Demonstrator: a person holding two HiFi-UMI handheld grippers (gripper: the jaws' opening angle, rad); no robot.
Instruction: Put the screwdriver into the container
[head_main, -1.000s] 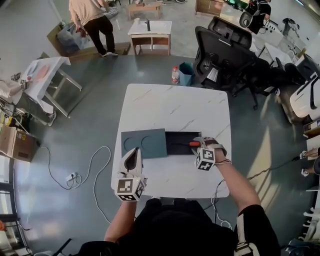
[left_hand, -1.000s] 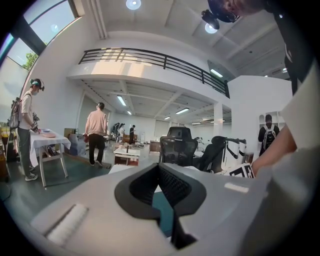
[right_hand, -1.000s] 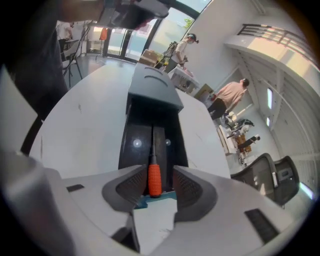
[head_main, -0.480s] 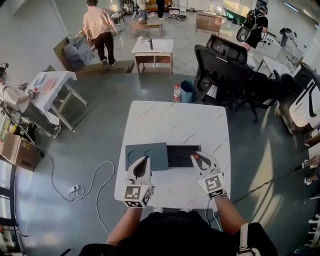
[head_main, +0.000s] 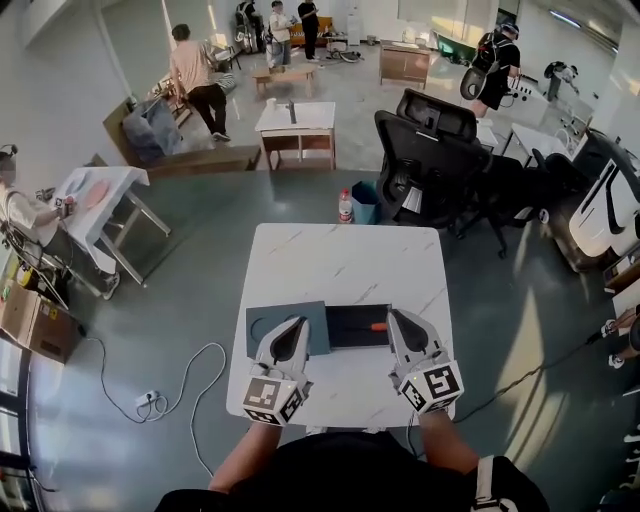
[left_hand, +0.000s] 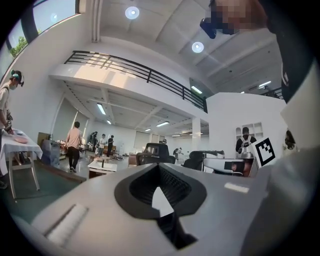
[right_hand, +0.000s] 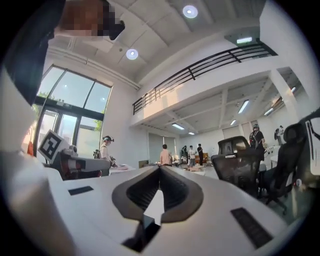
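Note:
The screwdriver (head_main: 377, 326), with an orange handle, lies inside the black container (head_main: 345, 325) on the white table (head_main: 345, 270). A grey-blue lid (head_main: 262, 322) with two round recesses rests against the container's left side. My right gripper (head_main: 397, 316) hovers at the container's right end, just right of the screwdriver, shut and empty. My left gripper (head_main: 293, 324) sits over the lid's right part, shut with nothing in it. In the left gripper view the left gripper (left_hand: 159, 168) points out into the room, tips together. The right gripper (right_hand: 160, 169) in its own view does the same.
Behind the table stand a black office chair (head_main: 425, 160), a blue bin (head_main: 366, 203) and a bottle (head_main: 345, 206) on the floor. A white cable (head_main: 190, 365) and a power strip lie on the floor at left. People stand far back in the room.
The right gripper, open at the container with the screwdriver a second ago, has drawn back toward me and shut, leaving the screwdriver inside. The left gripper moved forward to the lid.

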